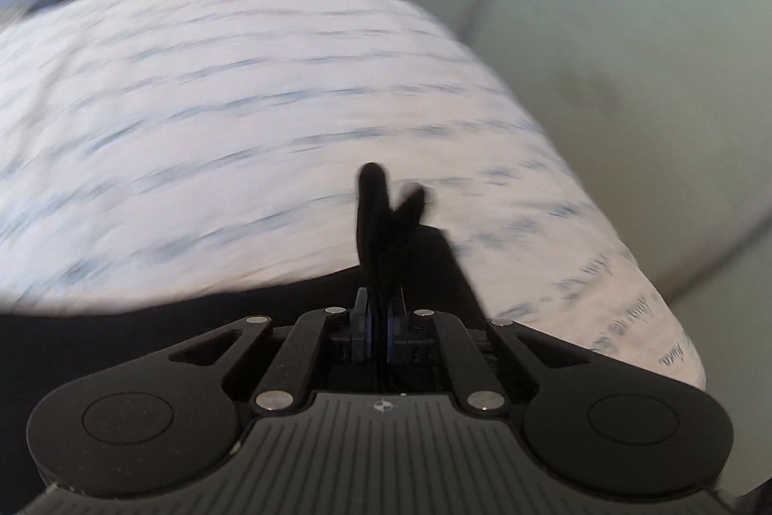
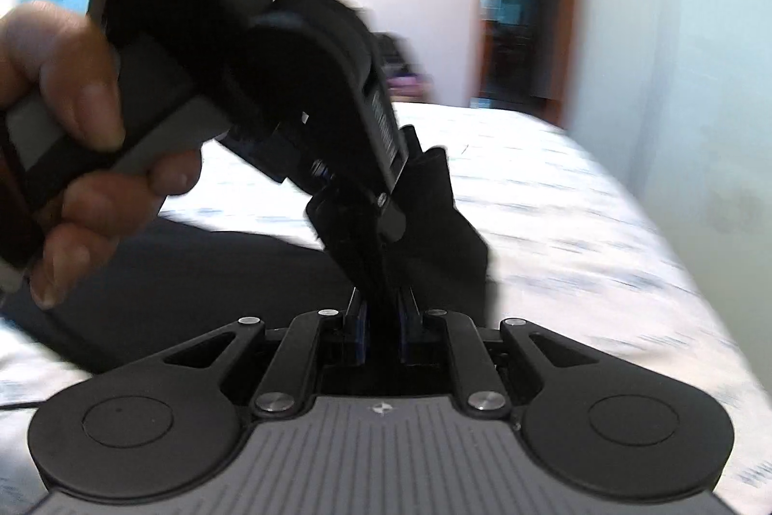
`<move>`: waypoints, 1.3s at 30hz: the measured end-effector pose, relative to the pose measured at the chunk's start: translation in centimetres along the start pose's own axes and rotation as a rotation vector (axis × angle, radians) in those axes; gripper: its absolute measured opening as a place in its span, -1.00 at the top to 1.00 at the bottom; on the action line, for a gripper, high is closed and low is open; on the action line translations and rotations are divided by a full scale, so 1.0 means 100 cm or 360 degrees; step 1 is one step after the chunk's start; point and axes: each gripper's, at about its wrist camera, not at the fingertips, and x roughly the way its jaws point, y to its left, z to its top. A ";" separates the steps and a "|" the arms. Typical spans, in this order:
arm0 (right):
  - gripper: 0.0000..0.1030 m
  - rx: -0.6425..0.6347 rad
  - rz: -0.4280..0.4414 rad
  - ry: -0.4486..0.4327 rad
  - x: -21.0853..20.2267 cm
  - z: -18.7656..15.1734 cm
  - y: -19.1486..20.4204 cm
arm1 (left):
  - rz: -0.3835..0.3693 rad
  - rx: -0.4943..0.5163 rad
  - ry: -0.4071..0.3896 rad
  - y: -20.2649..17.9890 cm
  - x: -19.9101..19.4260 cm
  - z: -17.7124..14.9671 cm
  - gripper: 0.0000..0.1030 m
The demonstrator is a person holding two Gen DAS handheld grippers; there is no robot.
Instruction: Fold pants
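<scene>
Patterned white bedsheet [image 1: 193,104] (pale walls [image 1: 603,8])

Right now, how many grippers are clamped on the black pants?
2. The left gripper pinches a fold of the black pants above the patterned bedsheet; the right gripper grips black cloth just beneath it.

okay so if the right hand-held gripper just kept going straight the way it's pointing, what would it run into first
Most likely the left hand-held gripper, which sits directly ahead, its tip close to the right hand-held gripper, both shut on the black pants. The patterned bedsheet lies beyond. Depth is uncertain in this blurred view.
</scene>
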 end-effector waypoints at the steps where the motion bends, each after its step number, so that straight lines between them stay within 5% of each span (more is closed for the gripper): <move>1: 0.77 -0.0040 0.0072 0.0007 0.004 0.002 0.017 | 0.0017 -0.0080 0.0008 0.021 -0.008 -0.006 0.88; 6: 0.77 -0.0250 0.0306 0.0122 0.029 0.000 0.088 | 0.0191 -0.0339 0.0055 0.099 -0.019 -0.034 0.89; 19: 0.77 -0.0431 0.0428 0.0204 0.039 0.003 0.135 | 0.0117 -0.0616 0.0020 0.188 -0.049 -0.059 0.85; 30: 0.76 -0.0395 0.0519 0.0275 0.050 0.001 0.108 | 0.0000 -0.0818 0.0026 0.231 -0.059 -0.079 0.62; 36: 0.76 -0.0141 0.0606 0.0332 0.028 -0.001 0.051 | 0.0279 -0.0796 -0.0156 0.240 -0.122 -0.098 0.61; 39: 0.76 0.0043 0.0619 0.0294 0.016 0.009 0.012 | 0.0272 -0.0671 -0.0298 0.219 -0.159 -0.100 0.61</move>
